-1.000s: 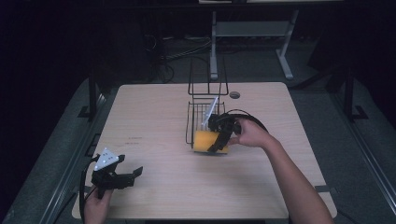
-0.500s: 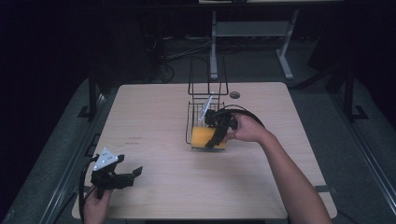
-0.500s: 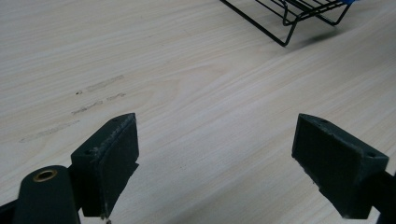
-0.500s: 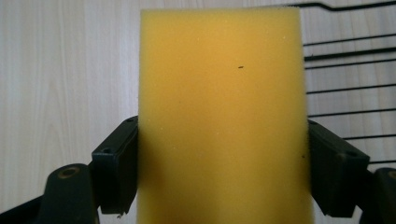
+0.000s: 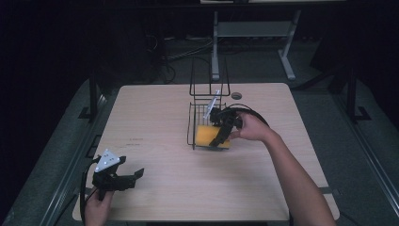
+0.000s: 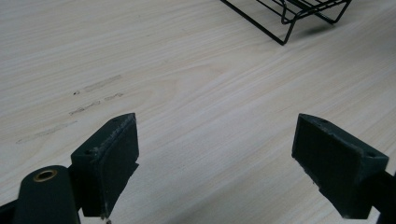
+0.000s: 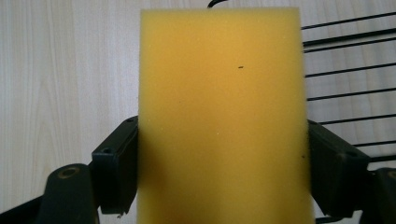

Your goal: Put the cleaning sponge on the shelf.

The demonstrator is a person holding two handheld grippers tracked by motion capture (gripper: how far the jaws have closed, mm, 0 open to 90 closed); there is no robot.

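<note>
Up close, right gripper (image 7: pixel 223 154) clamps yellow sponge (image 7: pixel 222 116), left gripper (image 6: pixel 219 163) gapes over table (image 6: pixel 187 93)

Pale wood worktop (image 5: pixel 155 113) under dim light, darkness all round it.

The worktop showed a light, streaky grain, and there, on its left half, sat a few faint grey scuff marks (image 5: pixel 135 141), seen closer in the left gripper view as short smudged dashes (image 6: pixel 95 84). Up at the far edge, a small round dark grommet hole (image 5: pixel 236 96) sat in the board. Beyond the far edge, a grey metal stand (image 5: pixel 254 30) with angled legs stood on the floor, and a tangle of cables (image 5: pixel 183 49) lay just left of it. Dark frame rails (image 5: pixel 91 101) ran down either side of the worktop over the grey floor (image 5: pixel 329 108).
</note>
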